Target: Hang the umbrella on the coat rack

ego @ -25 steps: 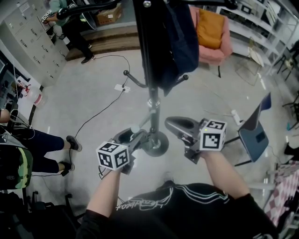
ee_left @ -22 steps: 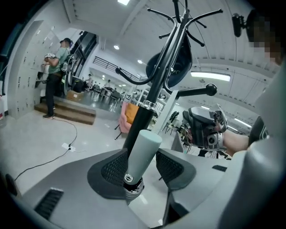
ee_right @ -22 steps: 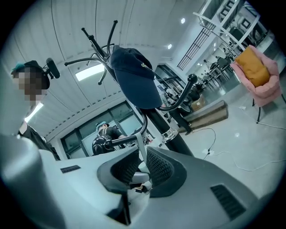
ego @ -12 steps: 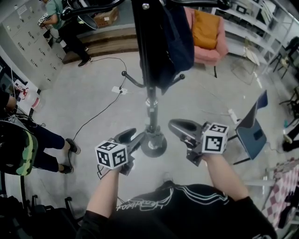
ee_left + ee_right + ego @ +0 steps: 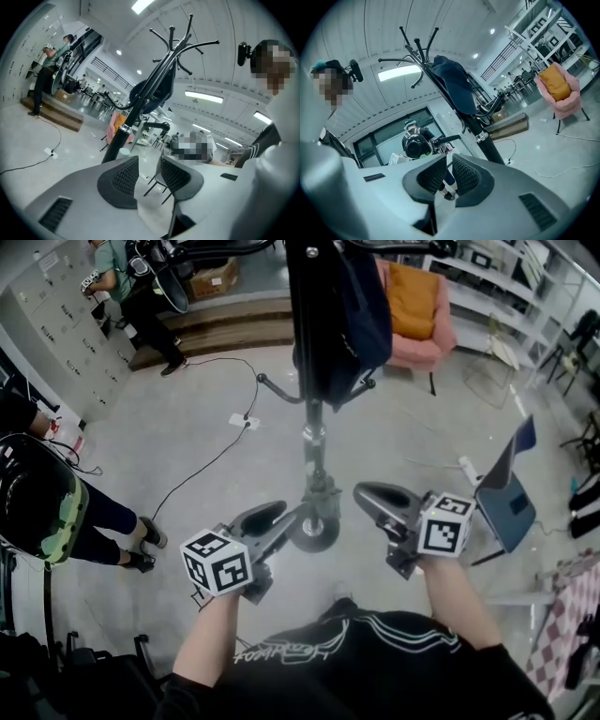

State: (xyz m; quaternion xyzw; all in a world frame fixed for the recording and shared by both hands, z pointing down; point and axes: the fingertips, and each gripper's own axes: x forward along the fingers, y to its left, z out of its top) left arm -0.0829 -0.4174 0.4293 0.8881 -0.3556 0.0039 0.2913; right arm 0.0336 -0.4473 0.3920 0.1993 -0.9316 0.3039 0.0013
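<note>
Backing off from the pole, the left gripper point(image 5: 150, 165) has lifted, its empty jaws closing. The right gripper point(image 5: 448, 172) is slightly parted and empty too. Far ahead, the umbrella point(image 5: 361, 320) seems hung on the coat rack point(image 5: 314, 442); bumping that pole might shake it loose.

Bright, even indoor light fills all three views, coming from ceiling strip lights point(image 5: 204, 97) to the right of the coat rack point(image 5: 121, 138) in the left gripper view and from a glowing panel point(image 5: 398, 72) to its left in the right gripper view. The pale floor point(image 5: 394, 446) around the rack's base carries only faint, soft shadows and a mild sheen. Both gripper views are fisheye, bending the rack's pole, blackening the corners and leaving the rack nearly a silhouette against the ceiling.
</note>
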